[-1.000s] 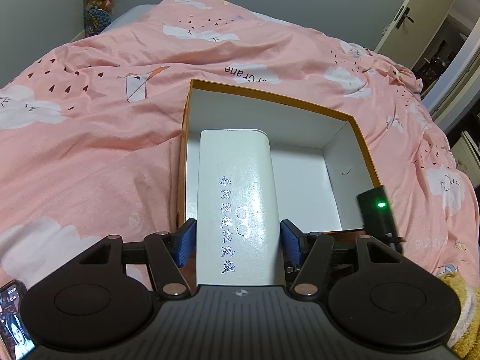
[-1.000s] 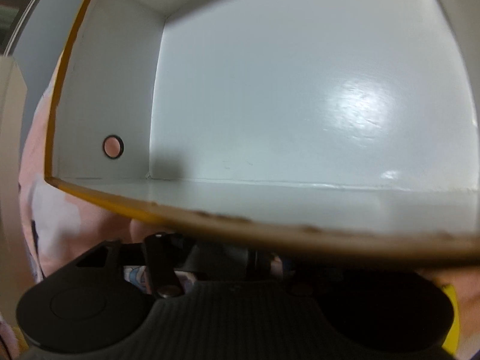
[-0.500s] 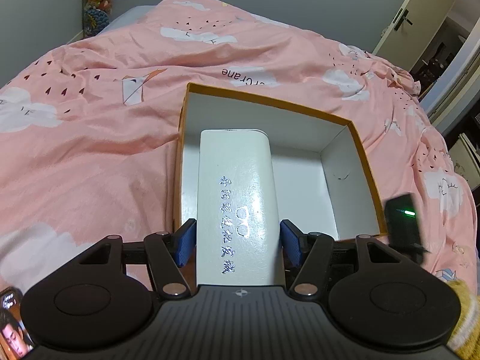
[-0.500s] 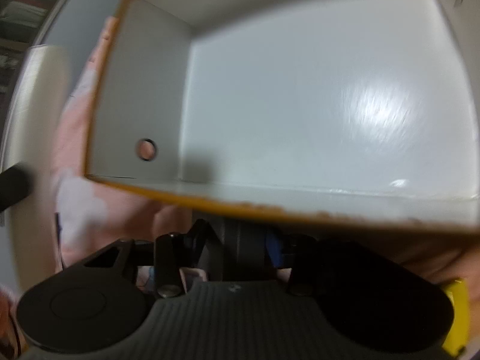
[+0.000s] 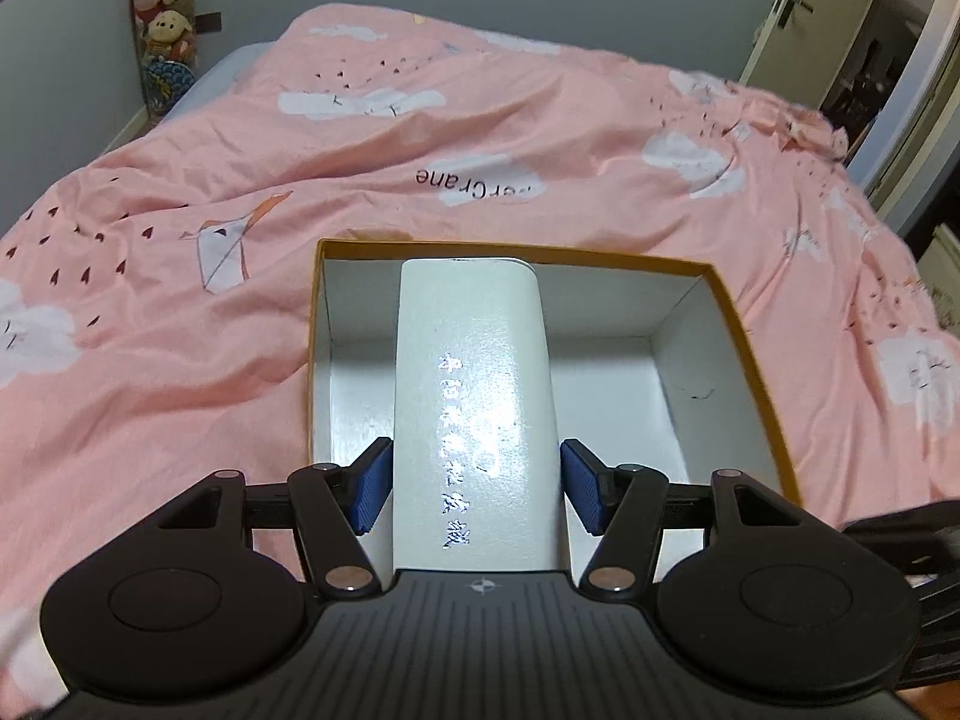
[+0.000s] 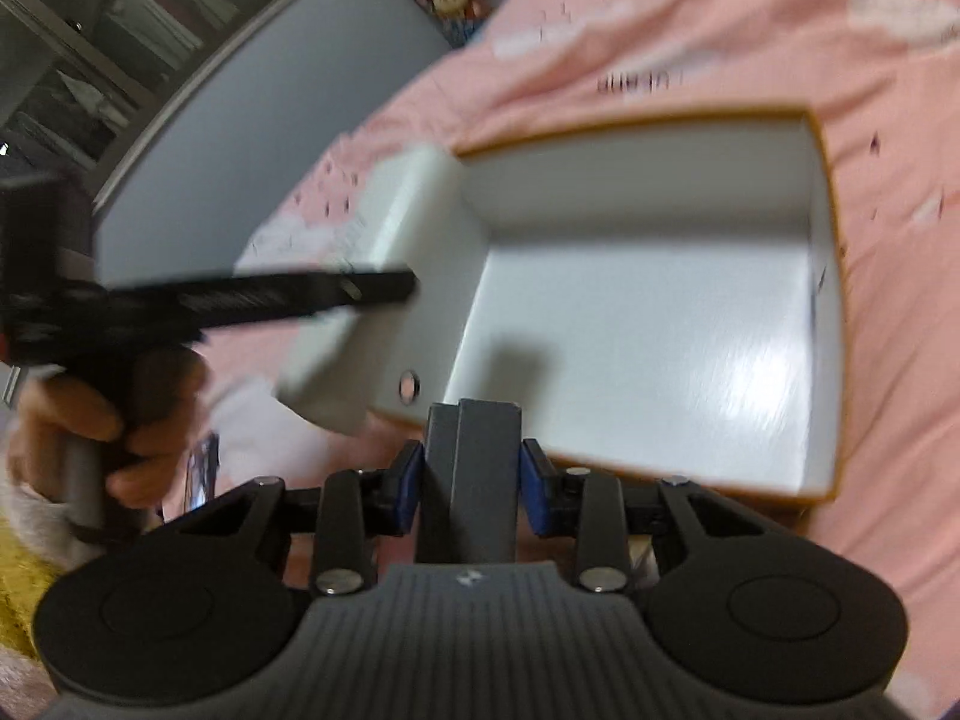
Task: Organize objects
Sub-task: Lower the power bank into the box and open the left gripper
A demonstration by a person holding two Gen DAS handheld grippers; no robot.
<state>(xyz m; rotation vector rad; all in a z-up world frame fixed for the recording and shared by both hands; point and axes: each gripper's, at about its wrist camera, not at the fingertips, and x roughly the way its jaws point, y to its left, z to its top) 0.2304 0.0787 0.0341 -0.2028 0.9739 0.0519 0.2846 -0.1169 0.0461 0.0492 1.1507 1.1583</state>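
Note:
My left gripper (image 5: 477, 489) is shut on a long white case (image 5: 474, 384) with silver lettering, held over the left part of an open cardboard box (image 5: 750, 336) with orange rim and white inside. The box also shows in the right wrist view (image 6: 834, 276), with the white case (image 6: 390, 252) and the left gripper's black body (image 6: 240, 294) at its left side. My right gripper (image 6: 471, 480) is shut on a small grey box (image 6: 474, 468), held just outside the box's near rim.
The box lies on a pink duvet (image 5: 180, 276) with white cloud prints. A person's hand (image 6: 108, 420) holds the left gripper's handle. Plush toys (image 5: 162, 30) hang at the far wall. A door (image 5: 828, 18) stands at the far right.
My right gripper has pulled back and up from close under the box's rim, so the whole box now shows with the grey box in its grip. My left gripper has moved the case farther over the box.

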